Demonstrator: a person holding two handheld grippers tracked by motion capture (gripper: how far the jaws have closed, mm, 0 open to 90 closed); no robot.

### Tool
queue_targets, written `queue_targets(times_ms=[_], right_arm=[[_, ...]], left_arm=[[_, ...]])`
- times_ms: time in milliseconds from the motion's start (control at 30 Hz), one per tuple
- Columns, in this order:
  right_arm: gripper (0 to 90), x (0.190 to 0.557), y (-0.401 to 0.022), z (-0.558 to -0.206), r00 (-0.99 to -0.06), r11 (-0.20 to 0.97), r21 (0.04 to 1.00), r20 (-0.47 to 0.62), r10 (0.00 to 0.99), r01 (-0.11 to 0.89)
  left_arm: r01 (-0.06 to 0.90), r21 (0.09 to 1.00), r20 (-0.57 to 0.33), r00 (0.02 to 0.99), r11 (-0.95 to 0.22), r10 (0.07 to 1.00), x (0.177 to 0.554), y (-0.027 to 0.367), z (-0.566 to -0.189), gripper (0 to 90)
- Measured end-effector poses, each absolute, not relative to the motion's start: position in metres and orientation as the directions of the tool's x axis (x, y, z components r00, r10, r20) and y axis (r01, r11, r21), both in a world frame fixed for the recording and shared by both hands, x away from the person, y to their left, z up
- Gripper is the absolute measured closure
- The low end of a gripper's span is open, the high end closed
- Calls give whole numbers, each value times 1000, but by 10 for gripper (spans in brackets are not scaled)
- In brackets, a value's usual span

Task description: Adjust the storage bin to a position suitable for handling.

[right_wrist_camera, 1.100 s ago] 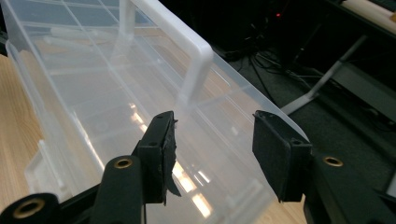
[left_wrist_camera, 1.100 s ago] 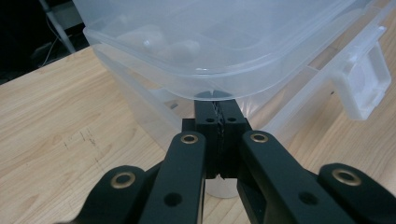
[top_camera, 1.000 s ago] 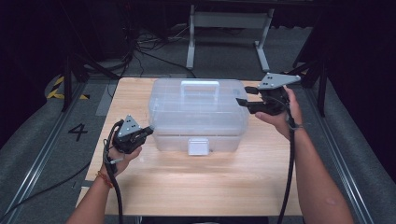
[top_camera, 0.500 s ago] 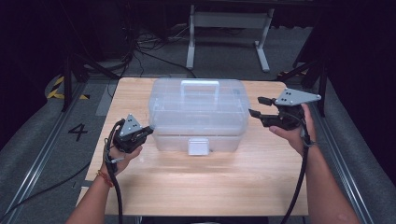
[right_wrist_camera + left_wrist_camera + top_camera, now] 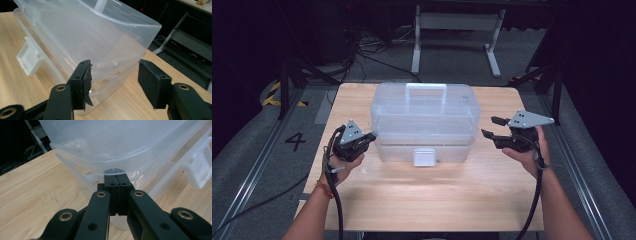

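Note:
A clear plastic box (image 5: pixel 424 120) with a white handle (image 5: pixel 426 90) and a white front latch (image 5: pixel 424 156) stands mid-table. My left gripper (image 5: pixel 371 135) is at the box's left end, shut with nothing between its pads. In the left gripper view its tips (image 5: pixel 116 182) sit just under the lid's rim (image 5: pixel 112 162). My right gripper (image 5: pixel 491 128) hovers open beside the box's right end, apart from it. In the right gripper view the open gripper (image 5: pixel 113 80) frames the box's corner (image 5: pixel 117 62) beyond the pads, and the latch (image 5: pixel 28 60) shows at the left.
The wooden table (image 5: pixel 427 200) has bare room in front of the box and at both sides. Black cables trail from both grippers toward the near edge. A metal stand (image 5: pixel 457 30) and floor cables lie beyond the far edge.
The right gripper has moved from the box's upper right edge down and toward the near side, and now hangs beside the box's right end. The left gripper has not moved.

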State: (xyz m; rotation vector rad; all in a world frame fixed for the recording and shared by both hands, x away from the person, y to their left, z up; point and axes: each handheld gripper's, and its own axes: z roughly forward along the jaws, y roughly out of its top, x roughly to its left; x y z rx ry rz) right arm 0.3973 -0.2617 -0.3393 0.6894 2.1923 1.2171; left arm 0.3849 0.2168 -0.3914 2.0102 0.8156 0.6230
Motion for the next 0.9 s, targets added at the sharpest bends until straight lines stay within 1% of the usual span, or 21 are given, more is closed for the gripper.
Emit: queue_targets(times_ms=[233,367,533,633,667,800,833,900], right_arm=[[438,398,-261,-360,-742,505,841,-211,637,194],[449,400,-256,-367,-754,508,842,-212,622,182],[441,401,-247,-374,-763,529,829,-220,607,182],[440,402,-244,-377,-757,533,827,-229,612,179],[440,403,-243,-377,-751,536,825,-239,615,176],[446,406,-241,-378,-738,523,835,-243,629,171],[448,408,-241,-378,-730,522,836,-249,636,169],[457,411,-241,-378,-712,508,845,-253,655,166]], left_arm=[[303,855,128,664,-422,736,385,217,-390,899],[295,859,131,664,-418,736,386,217,-386,899],[290,863,129,664,-413,737,388,218,-380,899],[286,863,132,667,-416,733,388,216,-378,899],[277,862,145,667,-425,731,388,216,-377,899],[277,862,143,669,-423,730,389,216,-375,899],[282,868,130,666,-409,735,388,215,-375,899],[278,865,138,668,-418,731,389,215,-374,899]])
